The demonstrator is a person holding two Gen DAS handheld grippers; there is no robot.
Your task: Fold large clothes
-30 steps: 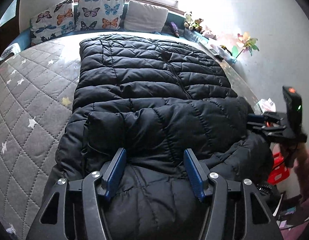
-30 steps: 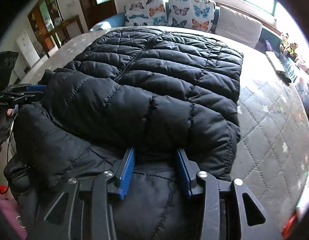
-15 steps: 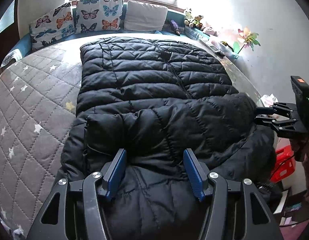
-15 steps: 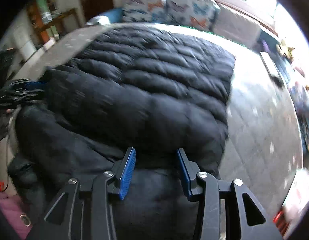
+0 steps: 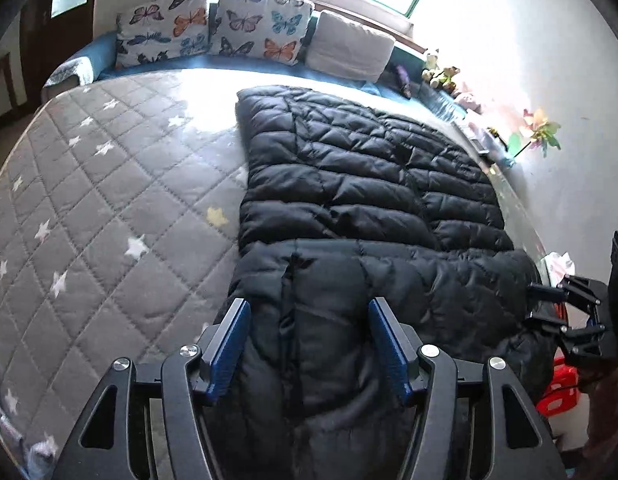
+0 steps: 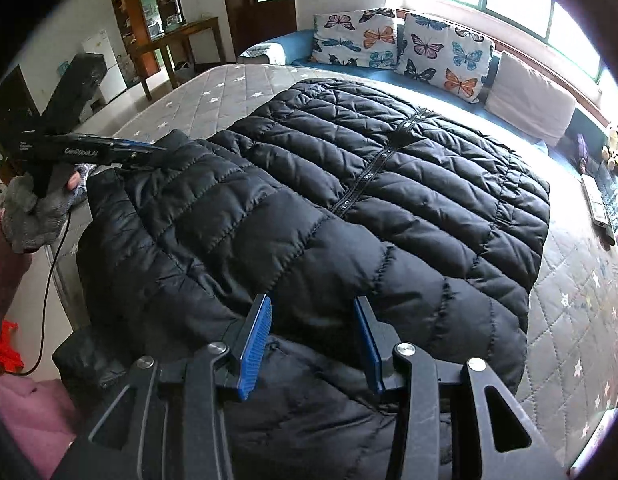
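Sunlit bedding [image 5: 109, 208] bore a black puffer jacket [image 5: 361, 200], its near end doubled over. Both the closing left gripper [image 5: 309, 344] and the right gripper [image 6: 313, 344] pinched that fold's corners, seemingly to carry it over evenly.

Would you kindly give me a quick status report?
Left gripper closing on jacket edge. Right gripper clamped on jacket. Near end folded over, on the bed. Nothing in the way.
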